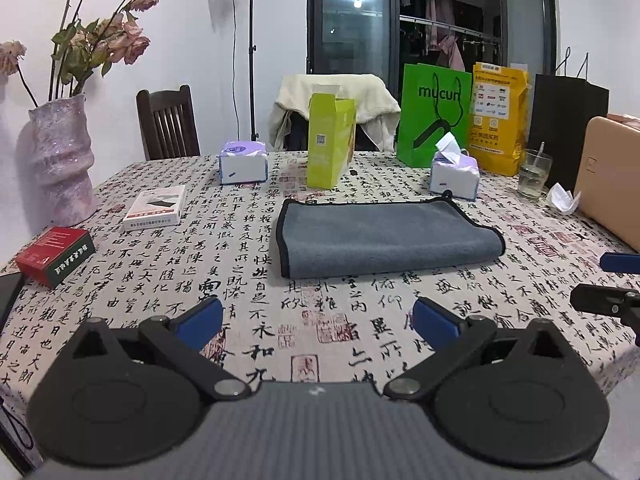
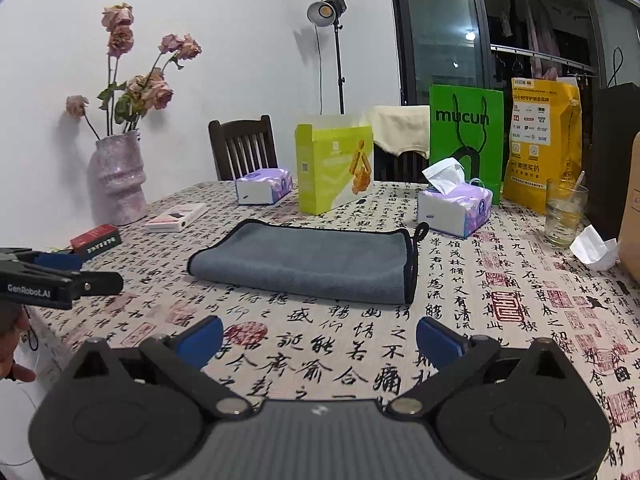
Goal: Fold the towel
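Towel (image 1: 384, 236) lies folded on the tablecloth (image 1: 224, 264); left gripper (image 1: 318, 322) and right gripper (image 2: 320, 338) both gape wide, empty, job seemingly done.

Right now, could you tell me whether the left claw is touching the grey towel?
Apart. The left wrist view shows bare tablecloth between the open left claw and the grey towel.

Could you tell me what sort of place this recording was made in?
Most likely a dining room at home: a table under a calligraphy-print tablecloth with the grey folded towel, dark wooden chairs, a pink vase of dried roses, and laundry hanging beyond the dark glass door.
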### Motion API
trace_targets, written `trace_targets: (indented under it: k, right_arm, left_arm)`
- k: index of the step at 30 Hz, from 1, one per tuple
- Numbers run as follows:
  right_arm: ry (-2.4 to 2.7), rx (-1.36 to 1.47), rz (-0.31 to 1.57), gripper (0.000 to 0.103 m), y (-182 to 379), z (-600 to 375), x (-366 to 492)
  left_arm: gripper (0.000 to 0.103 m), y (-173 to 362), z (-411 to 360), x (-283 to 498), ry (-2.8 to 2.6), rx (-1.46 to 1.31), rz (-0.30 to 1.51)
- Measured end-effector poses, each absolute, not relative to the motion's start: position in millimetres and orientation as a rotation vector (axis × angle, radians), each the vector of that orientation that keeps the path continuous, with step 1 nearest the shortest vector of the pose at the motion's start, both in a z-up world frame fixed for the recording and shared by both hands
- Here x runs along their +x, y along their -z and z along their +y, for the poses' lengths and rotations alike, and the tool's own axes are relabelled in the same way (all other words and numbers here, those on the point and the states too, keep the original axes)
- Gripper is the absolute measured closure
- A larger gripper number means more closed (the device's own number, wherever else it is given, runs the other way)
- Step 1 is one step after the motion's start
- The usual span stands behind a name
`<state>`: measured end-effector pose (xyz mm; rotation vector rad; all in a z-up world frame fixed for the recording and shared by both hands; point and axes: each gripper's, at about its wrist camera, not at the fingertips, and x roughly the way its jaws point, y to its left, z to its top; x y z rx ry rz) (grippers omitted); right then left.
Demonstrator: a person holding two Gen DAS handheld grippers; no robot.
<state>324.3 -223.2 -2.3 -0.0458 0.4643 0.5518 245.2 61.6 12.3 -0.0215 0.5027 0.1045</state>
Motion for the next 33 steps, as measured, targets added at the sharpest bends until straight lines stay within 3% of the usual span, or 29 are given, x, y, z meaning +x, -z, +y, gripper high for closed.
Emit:
trace_targets:
  k: [33]
  right_arm:
    - [-0.566, -0.002, 0.413, 0.0, 6.4, -248.9, 209.4]
  left_arm:
    - [0.0, -6.1, 31.3, 123.4, -0.045, -0.026, 0.429]
